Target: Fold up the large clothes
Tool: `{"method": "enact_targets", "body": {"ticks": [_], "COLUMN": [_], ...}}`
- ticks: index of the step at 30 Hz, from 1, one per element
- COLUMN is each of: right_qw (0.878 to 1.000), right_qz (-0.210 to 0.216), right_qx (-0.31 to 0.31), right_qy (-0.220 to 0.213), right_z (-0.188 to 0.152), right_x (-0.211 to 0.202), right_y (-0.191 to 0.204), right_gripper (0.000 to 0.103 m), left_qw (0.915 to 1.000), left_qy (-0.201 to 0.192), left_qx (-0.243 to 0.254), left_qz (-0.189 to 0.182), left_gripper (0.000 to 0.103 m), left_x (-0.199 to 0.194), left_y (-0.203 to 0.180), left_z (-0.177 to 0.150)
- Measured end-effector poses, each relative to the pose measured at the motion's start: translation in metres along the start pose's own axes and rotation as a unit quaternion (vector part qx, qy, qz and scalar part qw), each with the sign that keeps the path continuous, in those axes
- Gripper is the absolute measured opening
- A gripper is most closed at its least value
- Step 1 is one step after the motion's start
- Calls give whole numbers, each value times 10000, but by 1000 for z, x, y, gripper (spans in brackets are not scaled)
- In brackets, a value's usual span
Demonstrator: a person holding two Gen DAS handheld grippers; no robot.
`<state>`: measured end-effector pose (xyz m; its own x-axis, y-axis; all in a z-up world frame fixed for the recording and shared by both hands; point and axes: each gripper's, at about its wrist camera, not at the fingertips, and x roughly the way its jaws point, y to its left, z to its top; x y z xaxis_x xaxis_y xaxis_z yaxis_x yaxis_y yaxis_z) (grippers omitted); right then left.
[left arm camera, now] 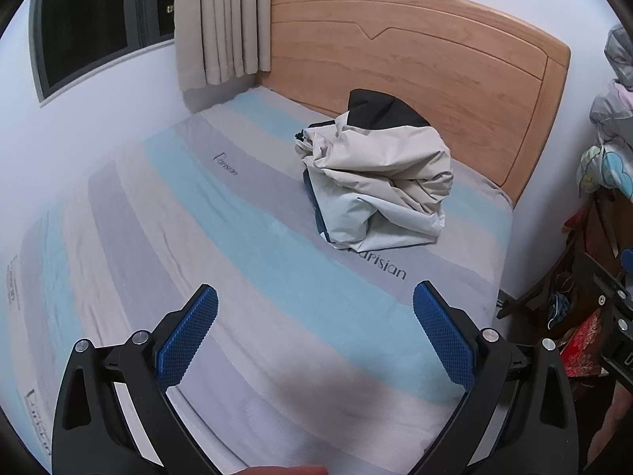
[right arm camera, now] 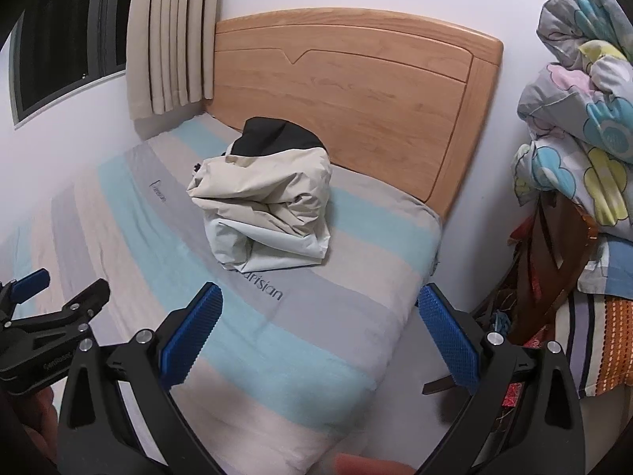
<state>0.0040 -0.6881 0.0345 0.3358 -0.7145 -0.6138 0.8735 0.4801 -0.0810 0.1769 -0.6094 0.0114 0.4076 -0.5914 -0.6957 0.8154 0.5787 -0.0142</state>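
A cream and black jacket [left arm camera: 376, 174] lies bundled in a compact heap on the striped bed [left arm camera: 166, 237], near the wooden headboard. It also shows in the right wrist view [right arm camera: 269, 206]. My left gripper [left arm camera: 316, 332] is open and empty, held above the bed well short of the jacket. My right gripper [right arm camera: 320, 332] is open and empty, over the bed's right edge, also short of the jacket. The left gripper shows at the left of the right wrist view [right arm camera: 51, 297].
A wooden headboard [left arm camera: 435, 63] stands behind the jacket. A wall with a window [left arm camera: 87, 19] and a curtain [left arm camera: 221, 23] runs along the bed's left side. Piled floral bedding [right arm camera: 581, 118] and clutter stand right of the bed.
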Motion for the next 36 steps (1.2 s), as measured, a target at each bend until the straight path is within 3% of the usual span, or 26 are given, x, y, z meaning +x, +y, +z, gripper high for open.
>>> {"method": "enact_targets", "body": {"ticks": [6,32,36], "right_qw": [10000,9999,9999], "right_qz": [-4,-109,-123], "right_qx": [52,81,60], "right_qy": [-28,44,39], "right_z": [0,9,9], "right_x": [-2,6,6], "right_y": [-6,-19,-19], "right_gripper": [96,95,96], "left_qw": [9997,9991,9989], "left_qy": [-54,-214,-249], "left_qx": [225,324,403], "left_qz": [46,183,41], "left_gripper": [97,97,97], "left_x": [-5,-4,-8], "left_y": [-13,-29,-31], "left_z": [-3,5,2]}}
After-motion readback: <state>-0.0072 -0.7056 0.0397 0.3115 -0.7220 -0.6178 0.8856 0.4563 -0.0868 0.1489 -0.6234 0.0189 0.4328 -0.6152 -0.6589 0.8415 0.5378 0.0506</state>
